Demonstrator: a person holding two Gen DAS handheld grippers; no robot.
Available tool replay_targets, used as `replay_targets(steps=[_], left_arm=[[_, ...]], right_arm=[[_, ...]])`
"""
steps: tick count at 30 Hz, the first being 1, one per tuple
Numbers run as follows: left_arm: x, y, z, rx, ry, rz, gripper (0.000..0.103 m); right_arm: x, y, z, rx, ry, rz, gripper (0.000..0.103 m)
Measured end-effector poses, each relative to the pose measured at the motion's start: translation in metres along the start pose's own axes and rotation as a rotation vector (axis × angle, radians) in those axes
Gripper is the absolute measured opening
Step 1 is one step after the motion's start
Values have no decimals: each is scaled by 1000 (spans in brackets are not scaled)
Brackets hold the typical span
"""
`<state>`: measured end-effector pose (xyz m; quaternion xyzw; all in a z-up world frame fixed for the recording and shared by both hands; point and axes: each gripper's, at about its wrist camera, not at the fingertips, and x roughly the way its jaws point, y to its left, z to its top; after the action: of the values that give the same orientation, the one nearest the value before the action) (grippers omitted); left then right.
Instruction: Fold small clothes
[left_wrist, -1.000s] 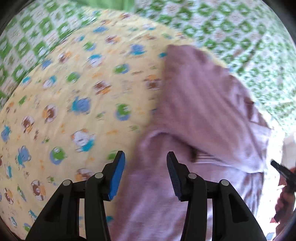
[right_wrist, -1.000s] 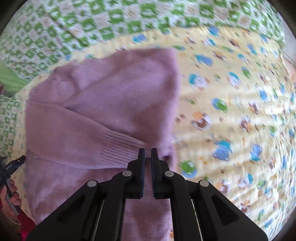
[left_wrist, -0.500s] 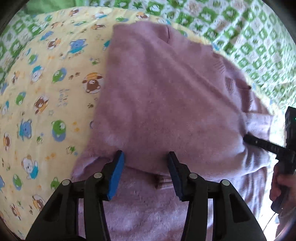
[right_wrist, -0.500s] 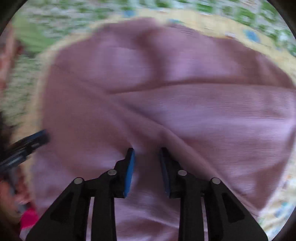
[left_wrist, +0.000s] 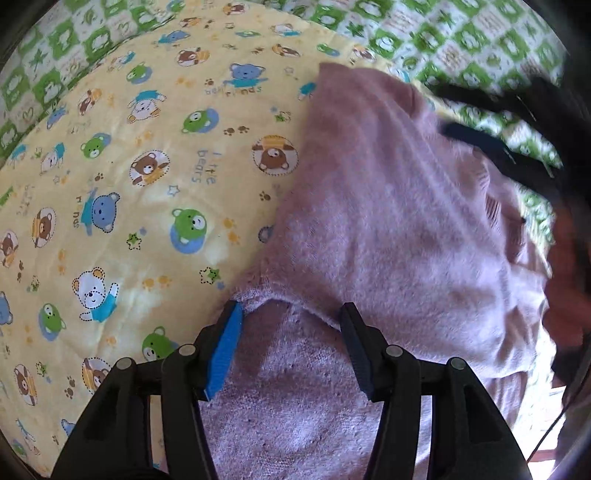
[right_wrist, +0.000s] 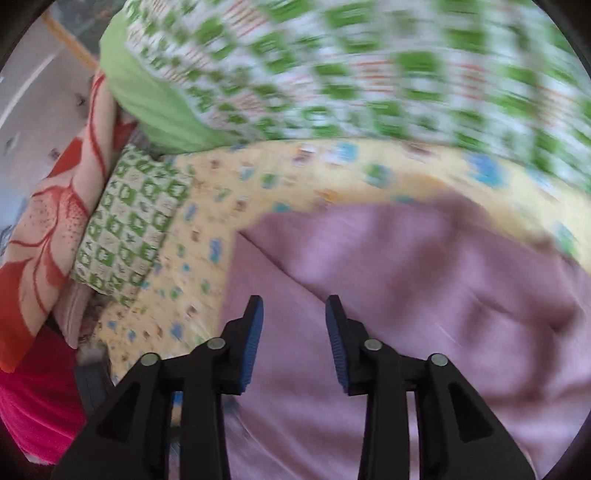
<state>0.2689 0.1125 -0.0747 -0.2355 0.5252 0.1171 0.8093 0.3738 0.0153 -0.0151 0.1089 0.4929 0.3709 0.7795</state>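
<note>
On a yellow bear-print quilt (left_wrist: 155, 177), a mauve sweater (left_wrist: 388, 221) is lying with one side folded over its body. The left gripper (left_wrist: 291, 321) is hovering at the folded edge, jaws opening and holding nothing; the right gripper (right_wrist: 293, 317) — blurred — is opening too, pads clear of the knit. The sweater looks soft, light and limp, likely best pinched at a hem or doubled edge.
</note>
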Motion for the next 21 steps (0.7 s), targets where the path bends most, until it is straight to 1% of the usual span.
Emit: replay_targets(steps=[1,2,3,4,5,6,8,9,11,12,13,15,17,19,20,21], left_arm=[[2,0,-2,14,-1,14,57],[5,-5,-3,22,-1,23,58],[7,-8,-3,32,1,31,59],[10,-11,-4,40,1,38,59],[11,-13,-4,47,-1,45,60],[12,-16,-4,56,-4,53,60],[15,-21,-4,72,-6,63,60],[15,-23,-4,73,-6,60,60],[11,-19,-6,66,-1,33,60],[8,-17,-7,60,4,20,60],[4,-15,-10,51,8,4,60],[-4,-9,-16,51,8,-8,60],[-15,-4,-26,66,13,-14,60],[-24,2,-38,82,24,-12,60],[-29,7,-47,93,25,-13,60],[-33,12,-54,102,29,-9,61]], right_arm=[[15,10,5,-21,14,1,49],[25,15,9,-48,27,-15,50],[42,22,12,-86,41,-51,50],[53,25,17,-110,53,-81,48],[63,26,20,-126,70,-120,37],[77,22,25,-123,95,-159,7],[84,8,37,-45,82,-146,6],[81,2,42,3,56,-161,1],[72,-1,45,60,14,-149,1],[62,0,44,73,-23,-147,2],[49,4,41,78,-48,-134,5],[28,8,31,103,-34,-66,7],[2,9,11,130,-11,-18,20],[-31,11,-20,149,-35,-7,53],[-44,11,-35,154,-47,-5,58],[-61,9,-57,160,-52,-12,60]])
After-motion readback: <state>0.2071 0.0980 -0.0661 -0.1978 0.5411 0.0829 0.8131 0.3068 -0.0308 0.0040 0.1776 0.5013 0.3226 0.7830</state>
